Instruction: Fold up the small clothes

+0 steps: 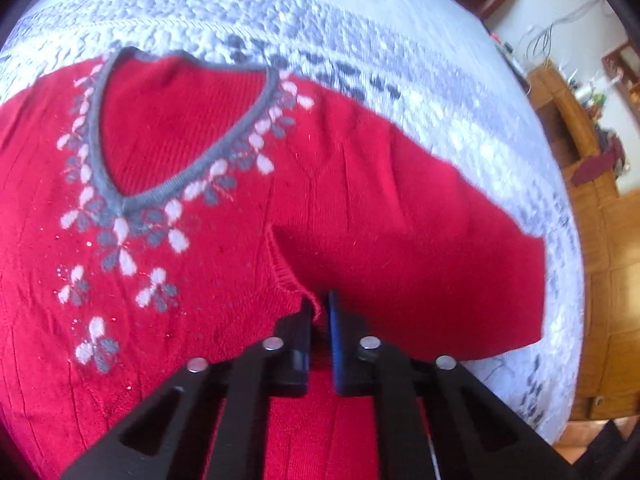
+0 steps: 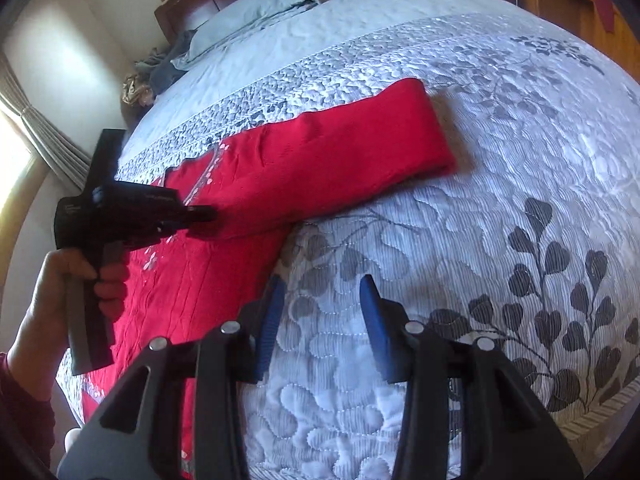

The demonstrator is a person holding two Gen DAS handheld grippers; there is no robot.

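A red knitted sweater (image 1: pixel 224 152) with a grey V-neck and pink-grey flower pattern lies flat on the bed. Its sleeve (image 1: pixel 448 240) stretches out to the right. My left gripper (image 1: pixel 319 308) is shut on the sweater at the armpit seam, pinching a fold of red knit. In the right wrist view the sweater (image 2: pixel 200 276) lies at the left with its sleeve (image 2: pixel 352 144) reaching up and right, and the left gripper (image 2: pixel 200 214) shows over the armpit. My right gripper (image 2: pixel 322 292) is open and empty above the bedspread, just right of the sweater's side edge.
The bed has a quilted white-grey bedspread (image 2: pixel 500 208) with dark leaf prints. A pillow (image 2: pixel 256 12) and headboard lie at the far end. Wooden furniture (image 1: pixel 592 216) stands beyond the bed's right side. A curtain (image 2: pixel 44 128) hangs at the left.
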